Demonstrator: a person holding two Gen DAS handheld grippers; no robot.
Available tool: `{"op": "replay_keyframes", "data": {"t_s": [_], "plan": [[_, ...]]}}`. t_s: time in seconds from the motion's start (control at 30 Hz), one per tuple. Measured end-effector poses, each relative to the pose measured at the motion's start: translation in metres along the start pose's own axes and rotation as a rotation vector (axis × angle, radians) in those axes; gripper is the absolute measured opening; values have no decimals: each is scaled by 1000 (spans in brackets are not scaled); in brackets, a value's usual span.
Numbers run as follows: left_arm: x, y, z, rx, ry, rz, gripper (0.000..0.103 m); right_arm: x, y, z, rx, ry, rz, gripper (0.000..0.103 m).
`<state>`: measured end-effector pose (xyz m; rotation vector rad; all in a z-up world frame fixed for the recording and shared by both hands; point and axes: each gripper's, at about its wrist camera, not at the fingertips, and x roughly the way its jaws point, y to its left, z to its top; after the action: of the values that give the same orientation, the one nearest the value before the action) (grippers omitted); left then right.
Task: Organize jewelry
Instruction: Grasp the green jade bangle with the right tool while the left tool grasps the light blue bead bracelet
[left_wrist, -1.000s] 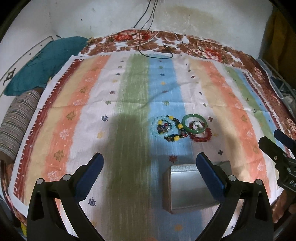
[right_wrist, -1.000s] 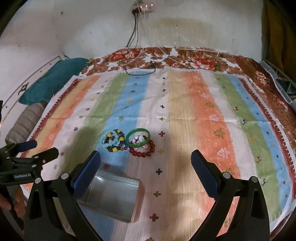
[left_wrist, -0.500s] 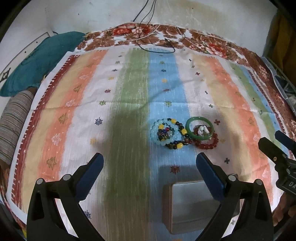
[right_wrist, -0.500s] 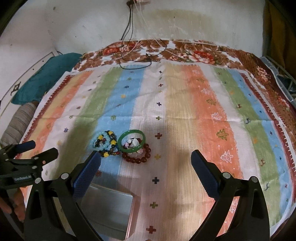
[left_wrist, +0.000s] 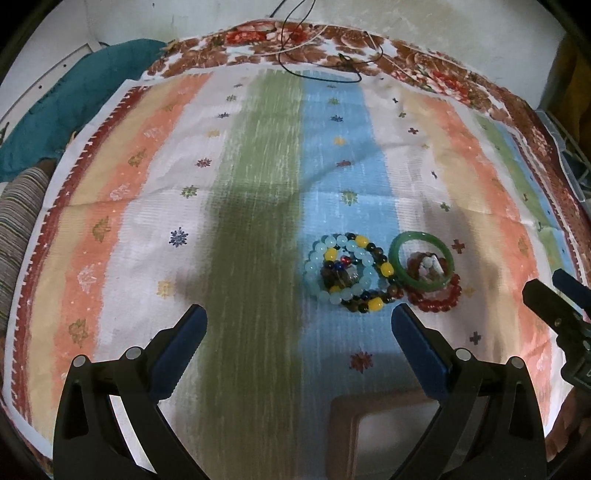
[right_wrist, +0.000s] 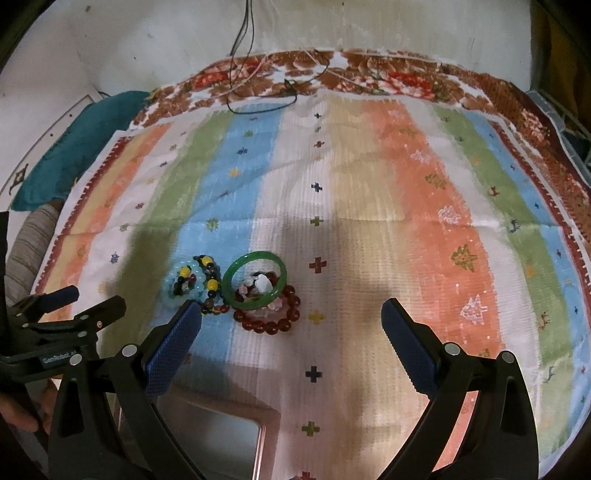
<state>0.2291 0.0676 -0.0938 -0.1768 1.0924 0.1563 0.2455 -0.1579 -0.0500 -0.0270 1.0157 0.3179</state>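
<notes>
Nearest, a metal tin lies on the striped cloth under both tools; left gripper and right gripper are spread wide, holding nothing. Just beyond sits the jewelry heap: light-blue bead bracelet touching a green bangle, which overlaps a red bead bracelet. Judged step: approach, no piece picked yet; next move calls for lowering one gripper onto a single bracelet, separating it from its neighbours, then carrying it to the tin.

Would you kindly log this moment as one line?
left claw: open, empty | right claw: open, empty | bracelets: clustered on cloth | tin: nearest camera
</notes>
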Motion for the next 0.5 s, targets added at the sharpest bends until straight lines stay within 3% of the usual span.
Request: {"op": "replay_keyframes", "data": {"t_s": [0.5], "plan": [[44, 18, 13, -40, 49, 11, 97, 47, 1, 15, 12, 73, -21, 99]]}}
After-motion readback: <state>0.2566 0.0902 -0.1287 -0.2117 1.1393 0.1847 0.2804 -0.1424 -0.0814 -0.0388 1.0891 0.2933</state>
